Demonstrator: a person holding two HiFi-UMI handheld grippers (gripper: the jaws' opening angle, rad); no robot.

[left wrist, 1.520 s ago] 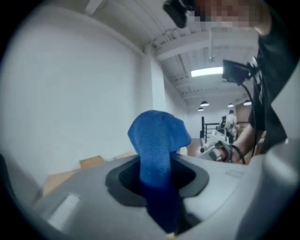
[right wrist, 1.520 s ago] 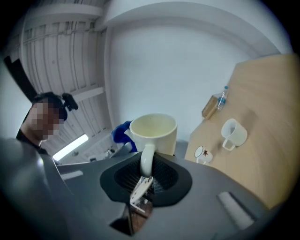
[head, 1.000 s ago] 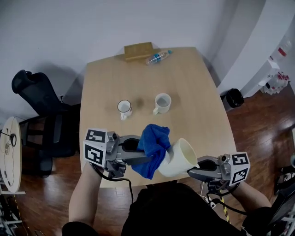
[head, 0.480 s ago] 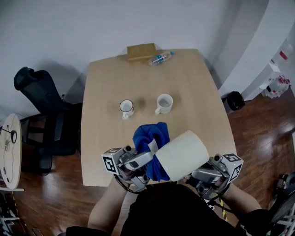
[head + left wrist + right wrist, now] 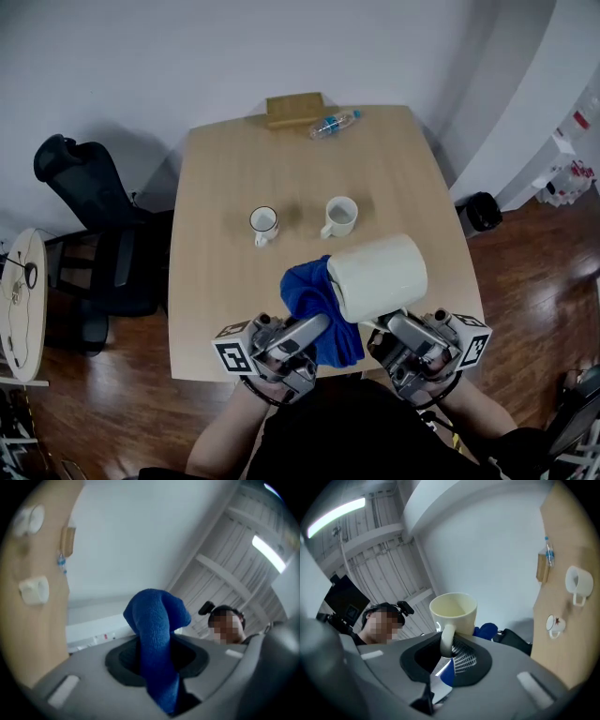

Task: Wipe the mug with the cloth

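Note:
A large cream mug (image 5: pixel 378 277) is held above the table's near edge, its mouth turned away from the head camera. My right gripper (image 5: pixel 396 325) is shut on the mug's handle (image 5: pixel 446 639), and the right gripper view looks up at the mug (image 5: pixel 453 613). My left gripper (image 5: pixel 312 328) is shut on a blue cloth (image 5: pixel 317 302). The cloth bunches up out of the jaws (image 5: pixel 157 634) and lies against the mug's left side. A bit of the cloth (image 5: pixel 487 631) shows behind the mug.
On the wooden table (image 5: pixel 225 187) stand two small mugs (image 5: pixel 264 223) (image 5: pixel 339 216). A plastic bottle (image 5: pixel 333 124) and a wooden box (image 5: pixel 293 109) lie at the far edge. A black office chair (image 5: pixel 89 216) and a round side table (image 5: pixel 21 300) stand to the left.
Both grippers have drawn closer together and tipped upward. The mug has turned from mouth-up-right to side-on toward the head camera, and the cloth has stayed against it.

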